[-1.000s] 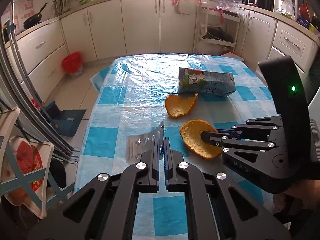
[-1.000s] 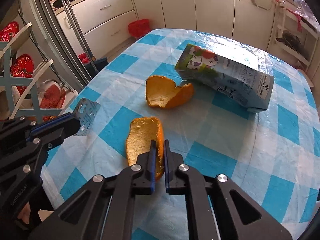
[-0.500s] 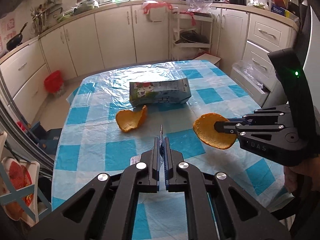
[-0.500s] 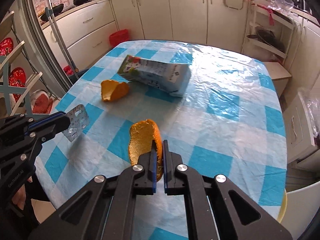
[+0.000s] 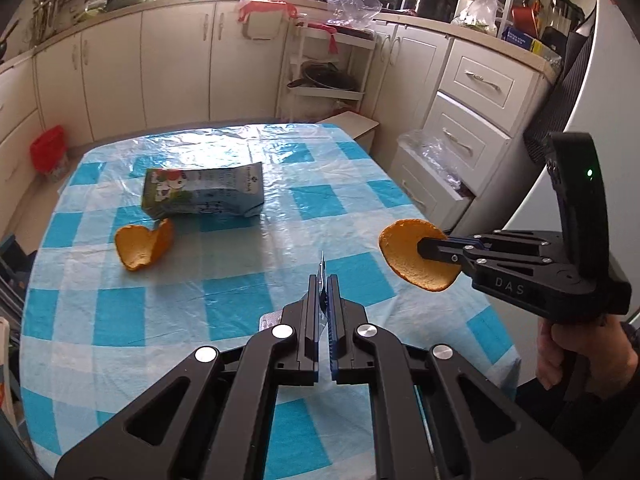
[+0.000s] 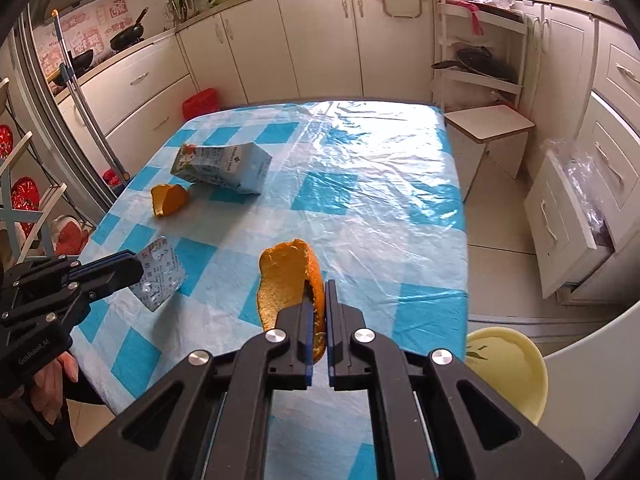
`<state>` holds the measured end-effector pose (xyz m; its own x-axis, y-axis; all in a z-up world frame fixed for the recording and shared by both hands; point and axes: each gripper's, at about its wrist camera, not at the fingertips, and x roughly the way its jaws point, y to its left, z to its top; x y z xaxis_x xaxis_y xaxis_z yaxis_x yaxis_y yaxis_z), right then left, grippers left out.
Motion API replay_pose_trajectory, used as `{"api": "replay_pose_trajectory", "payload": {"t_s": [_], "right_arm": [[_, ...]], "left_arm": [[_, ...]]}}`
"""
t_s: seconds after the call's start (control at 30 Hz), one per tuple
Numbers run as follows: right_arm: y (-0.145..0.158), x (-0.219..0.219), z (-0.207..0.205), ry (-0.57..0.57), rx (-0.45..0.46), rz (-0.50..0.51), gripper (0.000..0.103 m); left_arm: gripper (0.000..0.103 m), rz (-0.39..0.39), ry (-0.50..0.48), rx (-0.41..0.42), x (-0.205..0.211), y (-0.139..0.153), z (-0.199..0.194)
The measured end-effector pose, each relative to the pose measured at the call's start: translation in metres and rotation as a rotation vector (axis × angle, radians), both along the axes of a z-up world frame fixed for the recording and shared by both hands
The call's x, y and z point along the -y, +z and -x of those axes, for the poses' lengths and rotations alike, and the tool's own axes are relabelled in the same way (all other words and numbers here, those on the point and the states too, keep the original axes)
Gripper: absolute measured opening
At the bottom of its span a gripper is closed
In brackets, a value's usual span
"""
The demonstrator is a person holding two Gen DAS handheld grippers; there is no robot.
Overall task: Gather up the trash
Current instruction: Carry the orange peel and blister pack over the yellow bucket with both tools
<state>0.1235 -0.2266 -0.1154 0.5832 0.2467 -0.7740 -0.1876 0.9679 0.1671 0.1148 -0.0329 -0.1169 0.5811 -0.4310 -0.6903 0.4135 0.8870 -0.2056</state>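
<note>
Glossy plastic tablecloth (image 5: 248, 292), crinkled foil blister pack (image 6: 160, 276)

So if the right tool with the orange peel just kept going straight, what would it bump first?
Probably the table. The right tool, shut on the orange peel, points down at bare checked cloth, right of the milk carton. Depth is hard to judge.

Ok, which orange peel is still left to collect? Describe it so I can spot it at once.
Find the table with the blue-and-white checked cloth, then the milk carton lying on its side there. The loose orange peel lies on the cloth just beside the carton. Unlike the other peel, clamped in the right gripper, nothing holds it.
</note>
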Motion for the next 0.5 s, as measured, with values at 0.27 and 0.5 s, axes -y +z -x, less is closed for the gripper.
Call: {"api": "replay_pose_trajectory", "payload": {"t_s": [0.27, 0.5], "right_arm": [[-0.011, 0.062, 0.013, -0.139, -0.048, -0.014, 0.006], [-0.032, 0.111, 0.019, -0.28, -0.125, 0.012, 0.006]], "left_arm": [[0.004, 0.144, -0.085, -0.08, 0.044, 0.001, 0.001], [0.004, 0.22, -0.175, -0.137, 0.103, -0.002, 0.004]]}}
